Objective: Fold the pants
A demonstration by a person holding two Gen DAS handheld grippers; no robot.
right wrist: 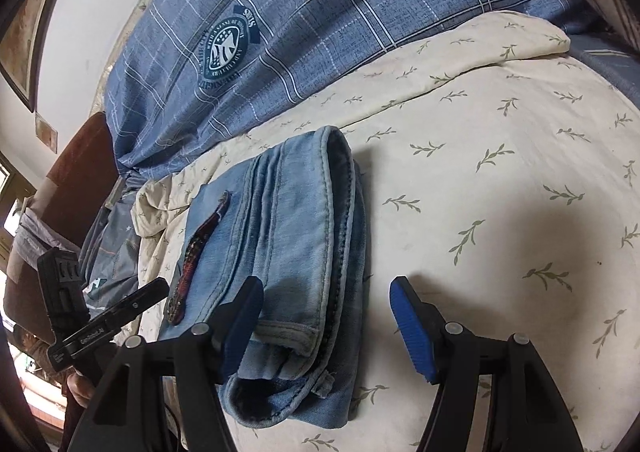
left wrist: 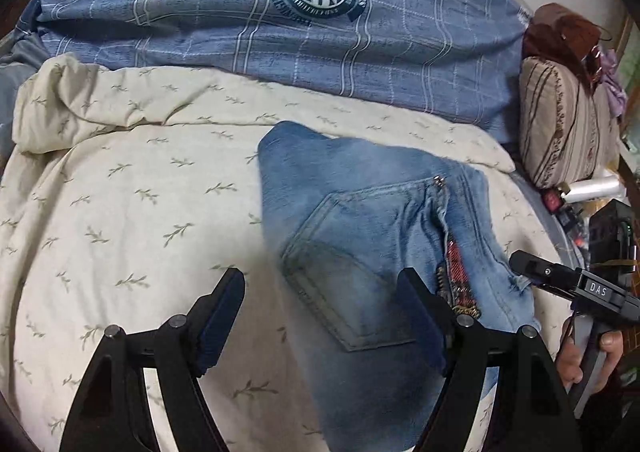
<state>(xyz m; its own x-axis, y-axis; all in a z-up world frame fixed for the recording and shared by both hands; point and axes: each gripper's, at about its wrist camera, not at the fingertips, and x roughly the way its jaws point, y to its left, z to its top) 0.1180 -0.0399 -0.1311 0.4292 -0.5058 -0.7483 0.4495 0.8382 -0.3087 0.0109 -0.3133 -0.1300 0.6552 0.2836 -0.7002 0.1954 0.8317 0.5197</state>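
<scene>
A pair of light blue jeans (left wrist: pixel 360 211) lies folded into a compact stack on a cream leaf-print quilt (left wrist: pixel 140 191). A back pocket faces up, with a red trim strip (left wrist: pixel 456 264) beside it. My left gripper (left wrist: pixel 324 316) hovers open over the stack's left edge, one finger above denim and one above quilt. In the right wrist view the jeans (right wrist: pixel 288 219) show their layered edges. My right gripper (right wrist: pixel 328 320) is open over the stack's near right edge, its pads clear of the cloth. Each gripper appears in the other's view: the right gripper (left wrist: pixel 524 266), the left gripper (right wrist: pixel 156 288).
A blue plaid duvet (left wrist: pixel 240 31) with a round crest is bunched along the far side of the bed. A striped pillow (left wrist: pixel 560 123) and small clutter sit at the right edge. A person's hand (left wrist: pixel 580 364) holds the right gripper's handle. Bare quilt (right wrist: pixel 500 191) stretches right of the jeans.
</scene>
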